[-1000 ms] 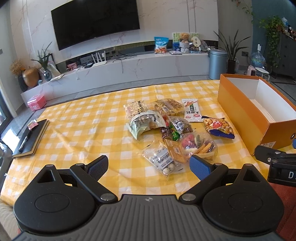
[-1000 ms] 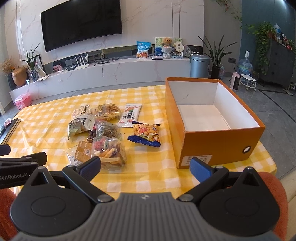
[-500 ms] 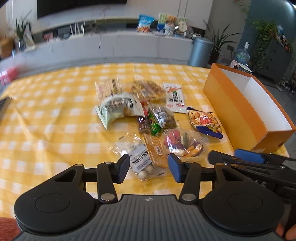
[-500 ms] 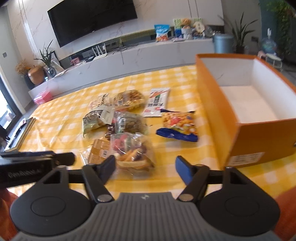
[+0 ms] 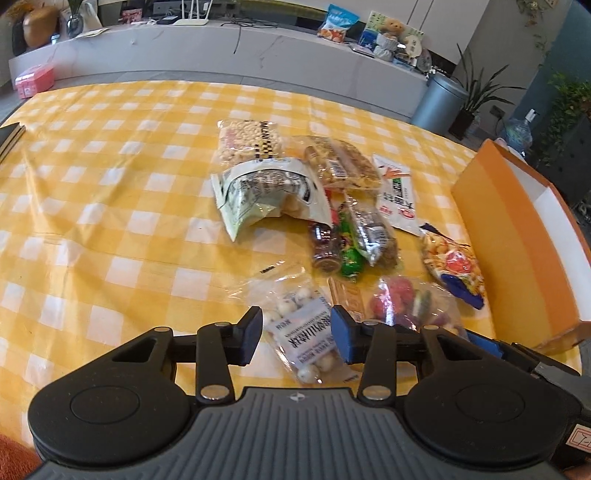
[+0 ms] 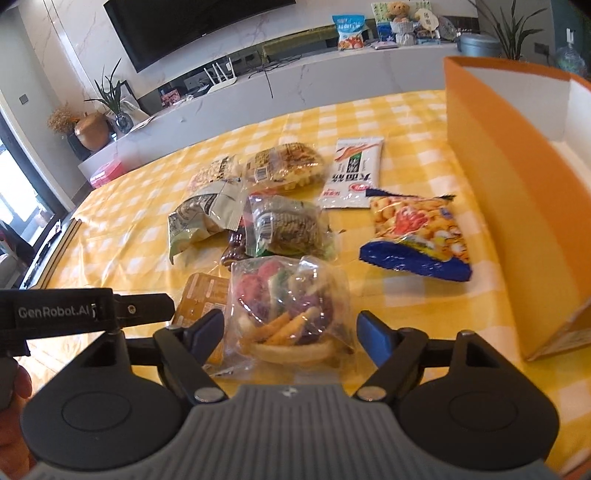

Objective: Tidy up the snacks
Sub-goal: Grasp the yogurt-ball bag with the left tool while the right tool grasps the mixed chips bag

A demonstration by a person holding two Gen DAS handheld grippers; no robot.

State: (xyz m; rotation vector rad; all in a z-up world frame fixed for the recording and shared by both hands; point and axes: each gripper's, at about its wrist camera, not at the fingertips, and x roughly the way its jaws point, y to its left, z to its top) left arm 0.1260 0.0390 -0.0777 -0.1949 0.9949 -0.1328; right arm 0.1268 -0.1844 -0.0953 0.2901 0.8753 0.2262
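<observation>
With left tongs [image 5: 295,334] half-closed astride, not yet pinching, a clear candy bag [image 5: 303,334] on the table [image 5: 92,221], right tongs [image 6: 290,332] reopening wide around a mixed-snack bag [image 6: 290,306]: slippery film liable to slide free, neighbouring orange packet [image 6: 205,295] to snag.

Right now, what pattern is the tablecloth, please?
Yellow-and-white checks on the tablecloth, clearest in the left wrist view.

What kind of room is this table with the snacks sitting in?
Most likely a home living room. A large black wall-mounted television hangs above a long white marble-look media bench, with leafy green potted houseplants around it. The snacks lie on a yellow-and-white checked tablecloth.
</observation>
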